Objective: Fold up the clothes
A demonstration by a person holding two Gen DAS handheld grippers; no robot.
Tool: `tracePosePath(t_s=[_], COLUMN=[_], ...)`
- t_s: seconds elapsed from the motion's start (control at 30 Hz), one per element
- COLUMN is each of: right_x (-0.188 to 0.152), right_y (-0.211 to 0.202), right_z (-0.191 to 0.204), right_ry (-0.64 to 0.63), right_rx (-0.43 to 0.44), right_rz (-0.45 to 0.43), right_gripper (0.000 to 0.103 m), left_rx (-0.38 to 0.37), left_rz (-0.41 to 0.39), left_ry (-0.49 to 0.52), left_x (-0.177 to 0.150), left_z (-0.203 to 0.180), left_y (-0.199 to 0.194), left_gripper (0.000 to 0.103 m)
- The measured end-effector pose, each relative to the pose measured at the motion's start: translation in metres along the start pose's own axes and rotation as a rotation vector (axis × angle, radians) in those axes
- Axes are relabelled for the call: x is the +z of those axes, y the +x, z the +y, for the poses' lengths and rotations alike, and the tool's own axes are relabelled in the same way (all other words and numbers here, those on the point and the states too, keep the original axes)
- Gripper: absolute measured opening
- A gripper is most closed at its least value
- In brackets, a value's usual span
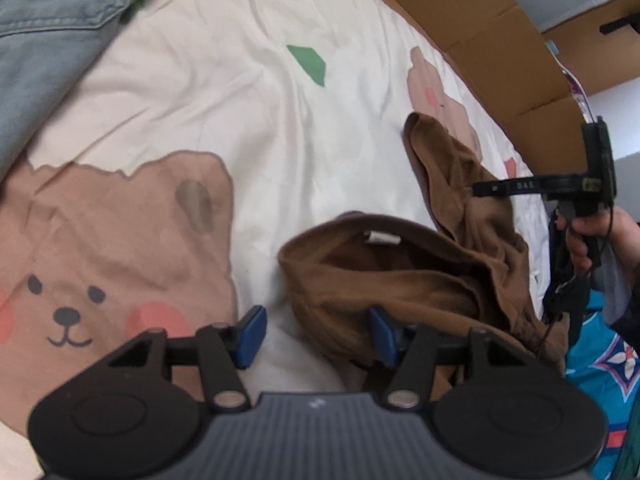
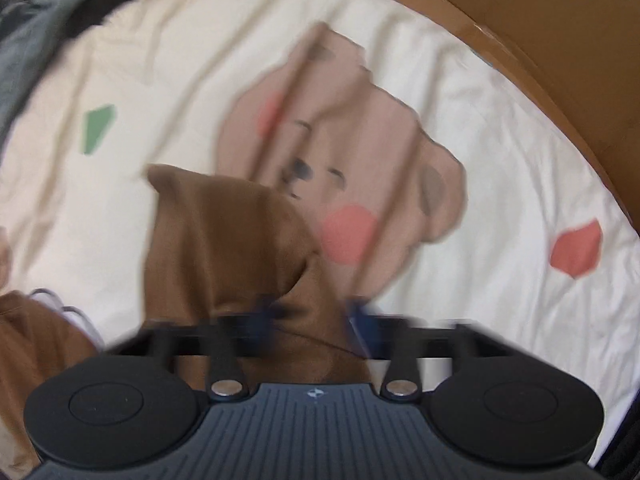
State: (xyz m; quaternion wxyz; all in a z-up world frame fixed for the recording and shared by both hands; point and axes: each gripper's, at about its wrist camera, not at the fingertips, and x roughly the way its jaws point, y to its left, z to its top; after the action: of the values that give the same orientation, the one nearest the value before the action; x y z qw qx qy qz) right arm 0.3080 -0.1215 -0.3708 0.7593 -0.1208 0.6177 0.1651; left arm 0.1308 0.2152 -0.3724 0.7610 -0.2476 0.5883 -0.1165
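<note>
Though bunched and nowhere near flat, sits in the lower right of the left view as a brown shirt [image 1: 400, 280], collar opening upward, on a bear-print sheet [image 1: 200, 100]. Left claw [image 1: 316, 334]: spread wide, holding nothing, one blue pad over the shirt's near edge. Right claw [image 2: 312, 314]: brown cloth bunched between the fingers at the lower middle of its own view, yet too blurred to tell whether clamped or merely loose around it.

Likely troubles from here:
- Losing the cloth from a weak right grip on any pull.
- Pinching several layers at once with the left, so locking in a crooked fold.
- Dragging the soft, wrinkled sheet up along with the shirt.
- Catching the denim [image 1: 48, 20] at upper left if swept that way.

Being spread out or being gathered up: impossible to tell.
</note>
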Motion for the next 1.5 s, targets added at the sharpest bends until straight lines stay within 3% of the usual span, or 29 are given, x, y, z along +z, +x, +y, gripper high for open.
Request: tracePosePath(t_s=[0.27,0.63,0.73,0.8,0.87,0.93,1.13,1.23,1.4,1.5], right_x=[-0.028,-0.078,-0.098,-0.115,-0.13,-0.139,-0.13,-0.12,-0.097,-0.081], right_y=[-0.025,-0.062,-0.064,-0.058,-0.049,-0.045,-0.057,-0.072,-0.085,-0.077], right_z=[-0.064,-0.12,-0.141,-0.153,-0.161,-0.165,-0.167,-0.165,-0.148,-0.136], right_ry=[0.165,0.259,0.344,0.411,0.456,0.493,0.405,0.329,0.102,-0.068], right_rx=[-0.078,-0.143,-0.153,-0.135,-0.116,-0.099,-0.119,-0.133,-0.099,-0.044], right_rz=[-0.034,-0.067,-0.086,-0.091,-0.078,-0.081,-0.107,-0.132,-0.148,-0.095], right_gripper=[0.003,0.003,0.004,0.008,0.028,0.03,0.044,0.045,0.045,0.045], left_rx=[0.0,0.031,0.031,0.037,0.044,0.05,0.056,0.057,0.061,0.062], left_rz=[0.01,0.036,0.046,0.052,0.058,0.064,0.063,0.06,0.055,0.058], left_ry=[0.041,0.124,0.151,0.162,0.173,0.184,0.168,0.161,0.159,0.145], left_x=[0.002,0.004,0.008,0.008,0.008,0.008,0.004,0.002,0.002,0.004], left_z=[-0.009,-0.032,-0.042,-0.046,-0.05,-0.053,-0.058,-0.058,-0.057,-0.054], left_y=[0.004,0.015,0.021,0.025,0.029,0.033,0.037,0.036,0.033,0.034], left_gripper=[0.058,0.055,0.055,0.055,0.054,0.054,0.053,0.052,0.052,0.052])
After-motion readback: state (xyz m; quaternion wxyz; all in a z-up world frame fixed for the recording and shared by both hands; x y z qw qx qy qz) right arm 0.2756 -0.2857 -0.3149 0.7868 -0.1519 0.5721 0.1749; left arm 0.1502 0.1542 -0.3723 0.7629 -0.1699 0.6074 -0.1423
